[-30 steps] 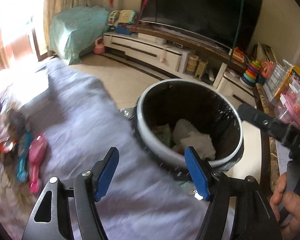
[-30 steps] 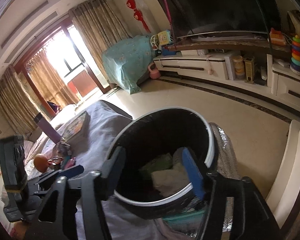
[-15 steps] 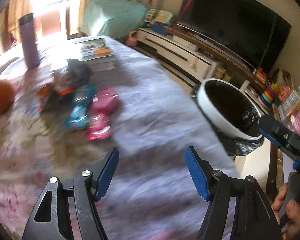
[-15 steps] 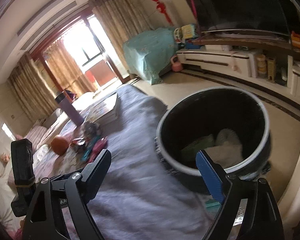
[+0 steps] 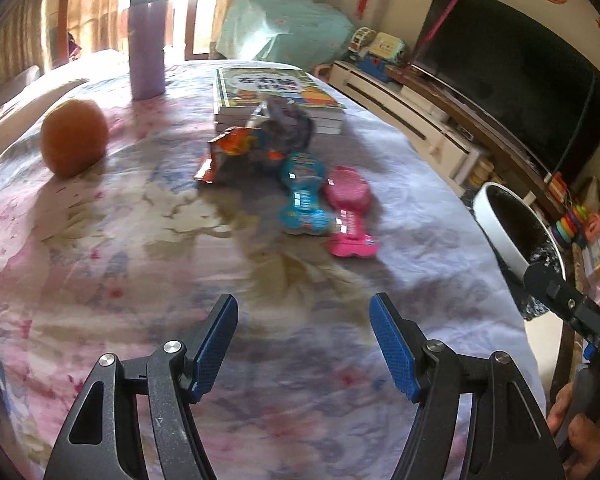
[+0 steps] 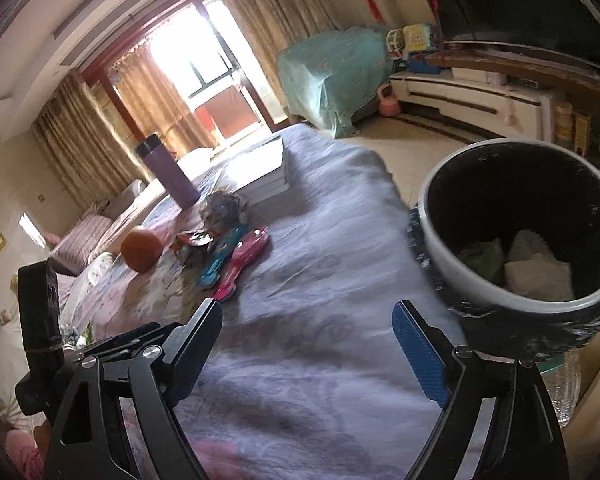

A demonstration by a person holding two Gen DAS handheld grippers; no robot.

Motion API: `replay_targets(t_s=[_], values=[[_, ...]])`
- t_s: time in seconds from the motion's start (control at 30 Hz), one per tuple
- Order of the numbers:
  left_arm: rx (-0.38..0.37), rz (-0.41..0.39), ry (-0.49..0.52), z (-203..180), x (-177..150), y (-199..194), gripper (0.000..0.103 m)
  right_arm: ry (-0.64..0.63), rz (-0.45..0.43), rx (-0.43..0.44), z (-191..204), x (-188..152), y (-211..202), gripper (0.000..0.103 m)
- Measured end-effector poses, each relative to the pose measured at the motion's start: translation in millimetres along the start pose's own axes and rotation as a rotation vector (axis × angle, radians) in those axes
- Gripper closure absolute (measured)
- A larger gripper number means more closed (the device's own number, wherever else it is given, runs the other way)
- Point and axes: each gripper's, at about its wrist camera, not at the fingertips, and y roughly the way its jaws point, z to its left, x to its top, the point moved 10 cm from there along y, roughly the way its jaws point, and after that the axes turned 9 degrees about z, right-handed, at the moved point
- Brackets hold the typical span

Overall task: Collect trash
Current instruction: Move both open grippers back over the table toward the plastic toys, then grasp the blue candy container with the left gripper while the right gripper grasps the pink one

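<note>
The trash I'm after lies mid-table: a crumpled orange snack wrapper (image 5: pixel 236 148) with a grey crinkled foil wrapper (image 5: pixel 290 122) bunched against its far side, both just in front of a stack of books (image 5: pixel 276 96). In my right-hand view the foil wrapper (image 6: pixel 224 212) sits in the same cluster, with the orange wrapper (image 6: pixel 194 239) a small dark scrap below it. Touching the near side of the pile are two flat packets side by side, a blue packet (image 5: pixel 304 200) and a pink packet (image 5: pixel 350 212); they are narrow in the middle and wider at the ends.

My left gripper (image 5: pixel 304 344) hovers above the floral tablecloth (image 5: pixel 140 280), short of the pile, its blue-padded fingers (image 5: pixel 216 344) spread wide with nothing between them. My right gripper (image 6: pixel 308 352) is likewise spread and empty, over the cloth near the table's edge.

Beyond that edge stands the trash bin (image 6: pixel 444 240), white-rimmed with a black liner, and inside it lie a white crumpled tissue (image 6: pixel 536 268) and something green (image 6: pixel 482 256). From the left view only the bin's rim (image 5: pixel 496 224) shows at the right.

Further off on the table are an orange (image 5: pixel 74 142) to the left and a purple flask (image 5: pixel 146 42) standing upright behind it. A television (image 5: pixel 520 80) hangs above a low white cabinet (image 5: pixel 412 120) across the room.
</note>
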Motion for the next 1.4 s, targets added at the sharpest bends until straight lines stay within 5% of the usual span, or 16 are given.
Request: replay_targets(t_s=[0.43,0.63,0.7,0.97,1.4], values=[[0.026,-0.011,0.047,2.3,56.9,41.6,0.039,0.014,0.013,-0.002,1.2,5.0,14.4,0.015],[0.063,0.042,0.102,-1.5,74.9,79.4,0.071,0.012,0.018,-0.006,0.6,7.9,20.6,0.017],[0.068,0.040,0.120,-2.0,74.5,83.5,0.074,0.006,0.026,-0.004,3.7,8.7,25.0,0.024],[0.006,0.028,0.096,11.4,32.5,49.8,0.079,-0.016,0.070,0.003,18.8,7.3,45.2,0.055],[-0.016,0.009,-0.037,66.7,-9.7,14.5,0.073,-0.099,0.165,-0.020,72.5,12.2,112.5,0.055]])
